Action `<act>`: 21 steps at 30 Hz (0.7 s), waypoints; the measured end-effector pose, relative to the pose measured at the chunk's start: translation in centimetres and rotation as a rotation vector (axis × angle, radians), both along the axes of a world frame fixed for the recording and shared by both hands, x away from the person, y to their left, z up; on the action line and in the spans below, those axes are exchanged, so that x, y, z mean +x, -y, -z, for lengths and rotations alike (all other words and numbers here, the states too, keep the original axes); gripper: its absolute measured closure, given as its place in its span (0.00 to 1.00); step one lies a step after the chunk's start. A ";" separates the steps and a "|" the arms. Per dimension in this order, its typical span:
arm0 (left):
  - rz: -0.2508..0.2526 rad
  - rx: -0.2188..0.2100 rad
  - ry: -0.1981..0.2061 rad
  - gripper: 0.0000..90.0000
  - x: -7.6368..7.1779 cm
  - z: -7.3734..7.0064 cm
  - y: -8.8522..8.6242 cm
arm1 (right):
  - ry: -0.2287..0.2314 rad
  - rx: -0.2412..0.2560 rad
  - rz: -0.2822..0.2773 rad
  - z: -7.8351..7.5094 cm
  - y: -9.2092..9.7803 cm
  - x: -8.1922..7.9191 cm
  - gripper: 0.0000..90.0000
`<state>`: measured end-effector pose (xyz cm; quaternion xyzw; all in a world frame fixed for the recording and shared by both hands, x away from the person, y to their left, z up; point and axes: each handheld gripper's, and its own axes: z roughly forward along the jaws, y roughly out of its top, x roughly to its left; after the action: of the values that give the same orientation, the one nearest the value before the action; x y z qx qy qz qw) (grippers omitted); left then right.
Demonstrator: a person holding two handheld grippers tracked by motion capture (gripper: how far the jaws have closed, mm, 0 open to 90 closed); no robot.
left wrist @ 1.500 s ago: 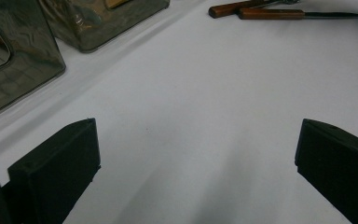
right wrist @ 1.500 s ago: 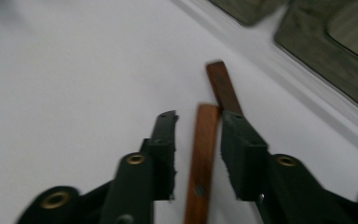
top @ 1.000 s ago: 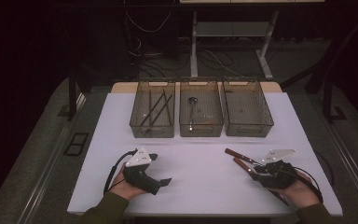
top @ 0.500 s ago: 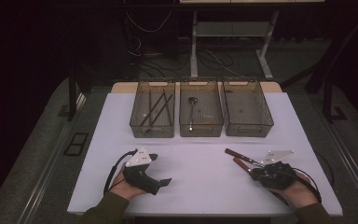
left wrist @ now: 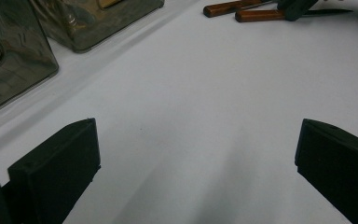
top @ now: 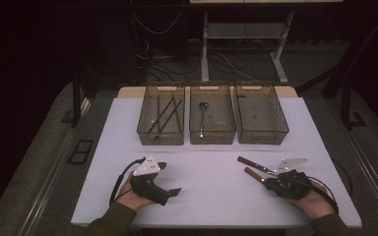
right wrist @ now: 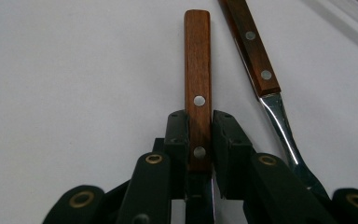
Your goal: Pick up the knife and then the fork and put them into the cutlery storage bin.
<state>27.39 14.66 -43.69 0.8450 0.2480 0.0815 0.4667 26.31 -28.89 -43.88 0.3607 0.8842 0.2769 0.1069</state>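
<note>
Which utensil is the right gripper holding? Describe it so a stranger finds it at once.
On the white table, look at the near right corner, before the three bins. Two wooden-handled utensils lie there side by side. It is the nearer one, clamped at its handle in the right gripper; its neighbour lies free.

Dim room, brightly lit white table (top: 216, 187), soft shadows.

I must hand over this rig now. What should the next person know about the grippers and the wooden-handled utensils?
Right gripper: shut on the nearer wooden-handled utensil, low over the table.
Left gripper: open, holding nothing.
Second wooden-handled utensil lies beside the first on the table.
Three bins at the back: left holds dark sticks, middle a ladle-like tool, right looks empty.
Left: probably bin both utensils.
</note>
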 end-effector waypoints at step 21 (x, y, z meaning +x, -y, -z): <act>0.008 -0.001 -0.001 0.00 -0.1 0.0 0.2 | -0.390 -0.419 -0.090 -2.0 -5.4 5.6 0.86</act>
<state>27.31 14.51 -43.73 0.8458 0.2448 0.0793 0.4673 31.92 -23.50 -41.88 0.3376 0.9411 0.0182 -0.0055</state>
